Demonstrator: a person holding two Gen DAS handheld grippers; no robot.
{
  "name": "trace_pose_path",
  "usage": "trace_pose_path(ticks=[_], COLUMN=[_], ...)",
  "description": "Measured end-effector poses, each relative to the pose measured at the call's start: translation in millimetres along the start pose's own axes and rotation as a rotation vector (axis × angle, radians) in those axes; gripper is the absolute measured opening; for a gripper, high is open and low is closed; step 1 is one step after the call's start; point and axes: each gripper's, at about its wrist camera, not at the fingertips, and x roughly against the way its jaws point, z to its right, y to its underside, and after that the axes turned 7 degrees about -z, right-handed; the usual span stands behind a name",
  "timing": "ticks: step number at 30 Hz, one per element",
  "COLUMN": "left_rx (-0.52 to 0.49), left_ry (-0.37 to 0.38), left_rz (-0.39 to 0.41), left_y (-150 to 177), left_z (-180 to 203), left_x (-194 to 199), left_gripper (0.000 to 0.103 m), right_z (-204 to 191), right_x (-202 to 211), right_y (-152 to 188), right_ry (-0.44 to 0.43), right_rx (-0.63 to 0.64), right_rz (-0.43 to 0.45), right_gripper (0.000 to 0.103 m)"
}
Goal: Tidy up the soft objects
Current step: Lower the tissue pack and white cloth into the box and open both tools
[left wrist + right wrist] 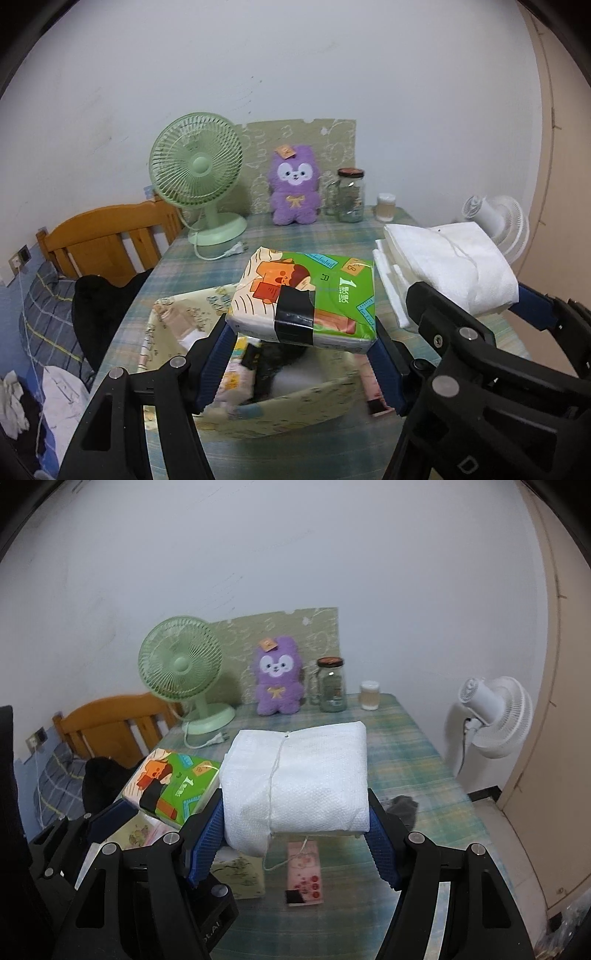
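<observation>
My left gripper (305, 346) is shut on a green and orange tissue pack (306, 295) with black tape around it, held above a patterned fabric storage box (258, 408). The box holds several packs and a dark item. In the right wrist view my right gripper (295, 823) is shut on a folded white towel (295, 779) tied with white string, held above the plaid tablecloth (413, 760). The tissue pack (170, 786) and the left gripper appear at its left. The towel (454, 269) shows at the right of the left wrist view.
At the back of the table stand a green desk fan (197, 173), a purple plush toy (293, 186), a glass jar (350, 195) and a small cup (386, 206). A pink flat packet (304, 873) lies on the cloth. A white fan (495, 716) stands right, a wooden headboard (107, 240) left.
</observation>
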Motion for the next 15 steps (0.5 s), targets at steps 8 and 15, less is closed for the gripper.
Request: trace_pose_path(ticks=[8, 15], left_rx=[0.041, 0.060], left_ry=[-0.020, -0.033], left_rz=[-0.051, -0.091], left_y=[2.4, 6.3], left_z=[-31.5, -55.4], left_x=[-23.3, -41.8], left_gripper=[0.071, 0.072], right_z=[-27.9, -47.5], right_x=[-28.5, -50.3], right_y=[-1.0, -0.3], right_ry=[-0.040, -0.079], right_rx=[0.032, 0.046], right_rz=[-0.043, -0.080], right_gripper=[0.072, 0.072])
